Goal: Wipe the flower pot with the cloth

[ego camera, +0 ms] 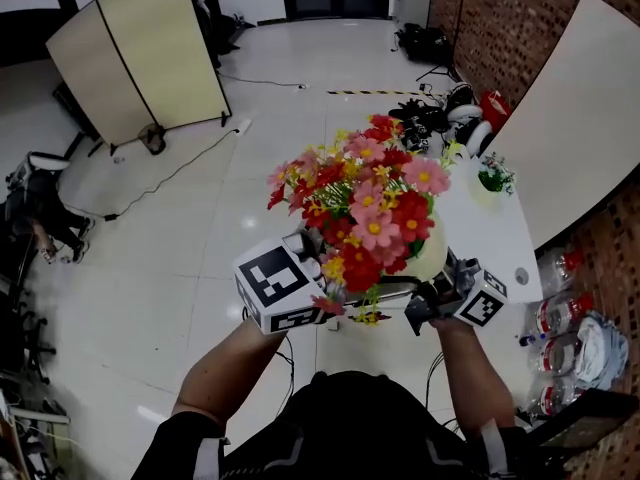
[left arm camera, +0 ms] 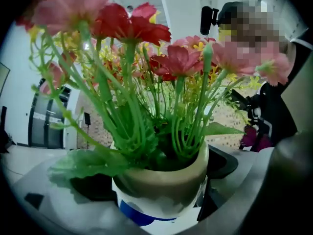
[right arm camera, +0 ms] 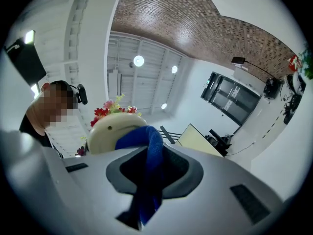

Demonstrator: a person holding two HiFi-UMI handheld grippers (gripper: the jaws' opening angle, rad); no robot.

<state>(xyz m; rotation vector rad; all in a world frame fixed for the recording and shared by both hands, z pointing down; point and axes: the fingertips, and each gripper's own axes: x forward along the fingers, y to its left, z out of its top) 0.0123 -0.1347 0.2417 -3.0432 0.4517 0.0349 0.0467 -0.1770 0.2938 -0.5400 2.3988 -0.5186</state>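
— Who holds what?
— The left gripper (left arm camera: 159,180) clamps the flower pot (right arm camera: 110,131), lifted beside the table (ego camera: 500,238). The right gripper (right arm camera: 149,173) pinches the cloth (right arm camera: 143,142) against the pot's bottom.
— Progress?
— Wiping seems under way; the sides probably remain.

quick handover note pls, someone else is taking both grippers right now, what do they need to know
Left gripper: shut on the flower pot, jaws on either side of its wall, holding it up clear of the white table.
Right gripper: shut on the blue cloth, which is pressed against the pot's lower wall near its base.
Done: pot gripped, cloth in contact with it.
Cannot tell how much of the pot has been wiped.
Left: probably work the cloth around the rest of the wall and rim, then set the pot on the table. Mind the flowers, which block the head view of both grippers.
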